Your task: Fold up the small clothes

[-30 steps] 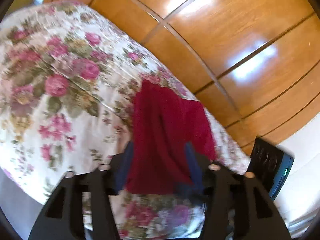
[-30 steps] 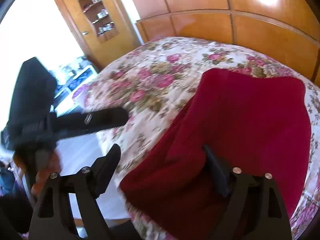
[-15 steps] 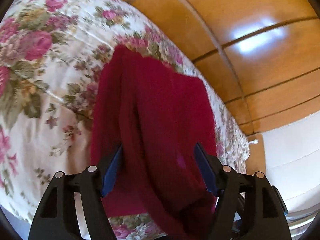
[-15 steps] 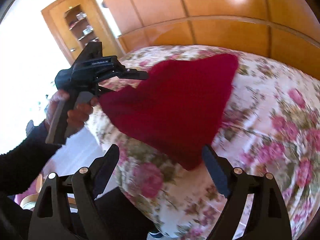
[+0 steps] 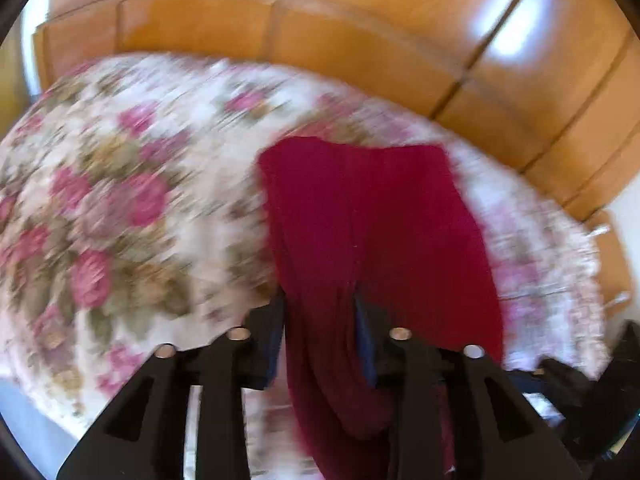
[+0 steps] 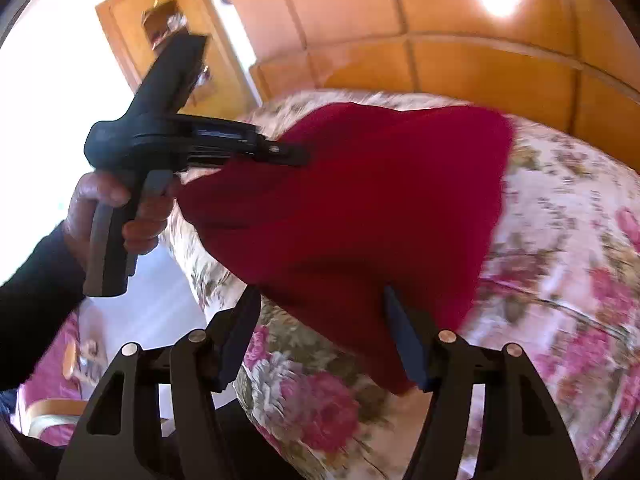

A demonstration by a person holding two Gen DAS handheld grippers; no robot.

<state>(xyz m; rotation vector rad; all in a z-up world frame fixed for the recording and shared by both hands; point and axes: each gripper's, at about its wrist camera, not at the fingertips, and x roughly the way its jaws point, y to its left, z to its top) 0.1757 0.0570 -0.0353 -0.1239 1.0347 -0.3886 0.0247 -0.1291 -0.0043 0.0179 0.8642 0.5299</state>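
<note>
Jaws closing on both: left gripper (image 5: pixel 320 304) pinches a gathered fold of the red garment (image 6: pixel 360 208), right gripper (image 6: pixel 320 312) straddles its lower edge, unpinched, mid-frame on the floral bedspread (image 6: pixel 580 280).

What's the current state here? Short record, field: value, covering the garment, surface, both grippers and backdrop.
garment: dark red cloth, partly lifted off the bed
surface: floral bedspread
left gripper: jaws just been closing, a bunched fold of the cloth between them, pads look pressed on it
right gripper: jaws just been closing, apart around the cloth's near edge, no grip visible
left hand: grips the left gripper's handle, dark sleeve
backdrop: wooden headboard
</note>
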